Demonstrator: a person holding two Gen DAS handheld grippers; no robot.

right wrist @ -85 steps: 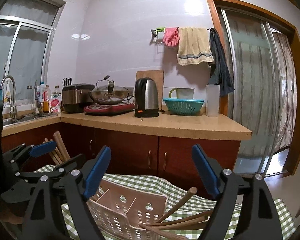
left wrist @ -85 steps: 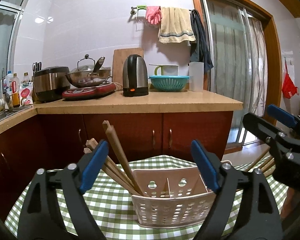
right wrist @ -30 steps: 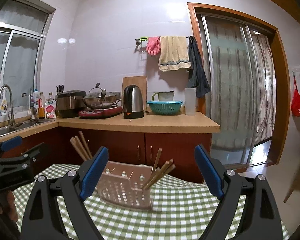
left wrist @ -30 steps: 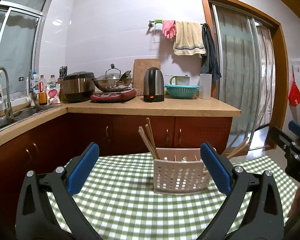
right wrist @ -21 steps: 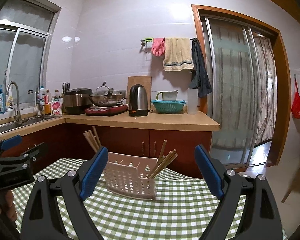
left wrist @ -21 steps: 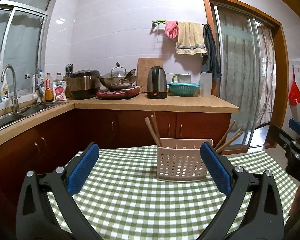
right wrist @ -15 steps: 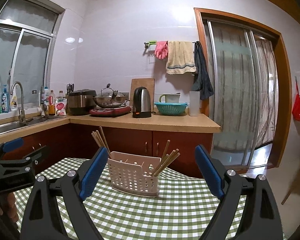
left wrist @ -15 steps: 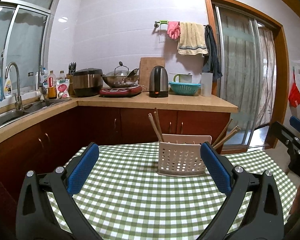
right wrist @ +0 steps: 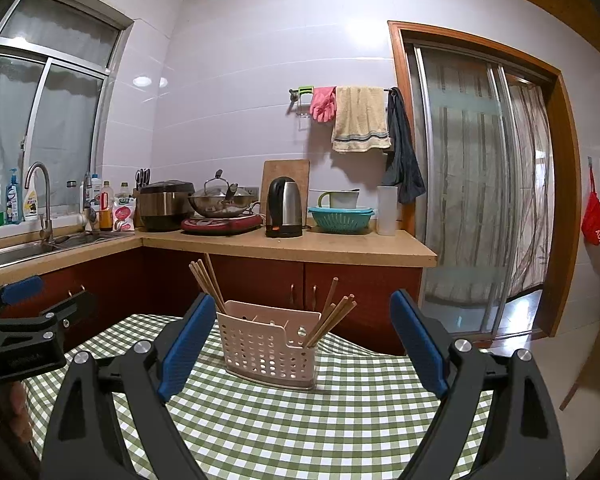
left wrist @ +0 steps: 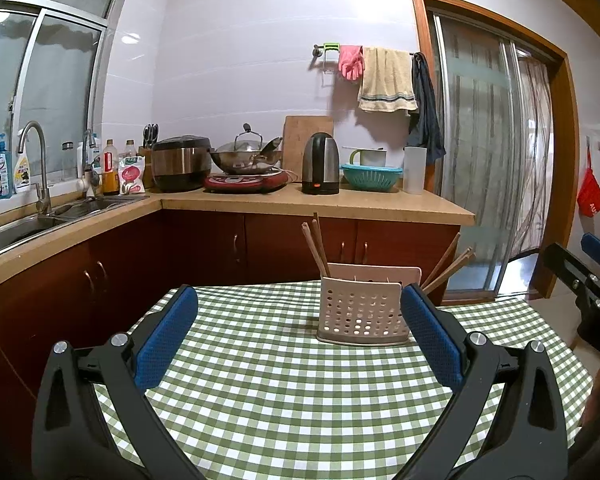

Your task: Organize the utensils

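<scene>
1. The left hand-held gripper (left wrist: 298,336) stands wide open above the near part of the bench (left wrist: 284,396); nothing lies between its blue pads (left wrist: 166,336).
2. The right hand-held gripper (right wrist: 302,344) also stands wide open and empty, held over the green-checked cloth covering the bench.
3. The white perforated utensil holder (left wrist: 362,312) stands upright on the far part of the bench, clear of both grippers.
4. One bundle of wooden chopsticks (left wrist: 317,246) leans left out of the holder's left end.
5. A second bundle of chopsticks (right wrist: 332,318) leans right out of the holder's right end.
6. Behind the bench, a kitchen counter (right wrist: 300,246) carries a black kettle (right wrist: 285,208), a lidded wok (right wrist: 222,198) and a teal colander (right wrist: 342,218).
</scene>
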